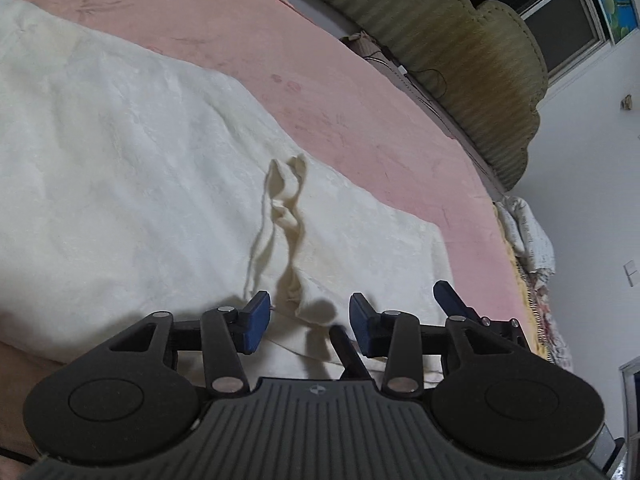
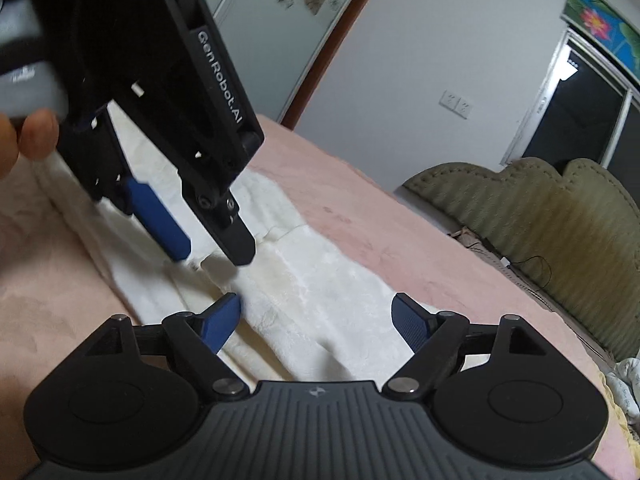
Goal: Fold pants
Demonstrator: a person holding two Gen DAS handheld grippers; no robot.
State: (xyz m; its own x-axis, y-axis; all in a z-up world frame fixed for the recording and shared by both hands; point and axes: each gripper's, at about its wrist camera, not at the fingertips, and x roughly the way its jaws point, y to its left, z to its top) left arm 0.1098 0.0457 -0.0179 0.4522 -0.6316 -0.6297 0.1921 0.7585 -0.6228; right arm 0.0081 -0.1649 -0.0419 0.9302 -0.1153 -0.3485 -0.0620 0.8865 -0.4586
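Note:
Cream-white pants (image 1: 120, 168) lie flat on a pink bedspread (image 1: 320, 80), with a loose drawstring (image 1: 286, 200) curling on top near the waistband. My left gripper (image 1: 308, 322) is open and empty, its blue pads just above the waistband edge. In the right wrist view the pants (image 2: 320, 280) run away from me. My right gripper (image 2: 318, 320) is open and empty, low over the cloth. The left gripper (image 2: 212, 250) shows there too, open, fingertips pointing down at the fabric at upper left.
A padded olive headboard (image 1: 460, 68) stands at the far side of the bed, also in the right wrist view (image 2: 540, 224). A dark window (image 2: 580, 120) and white wall lie beyond. Patterned bedding (image 1: 532, 240) hangs at the bed's right edge.

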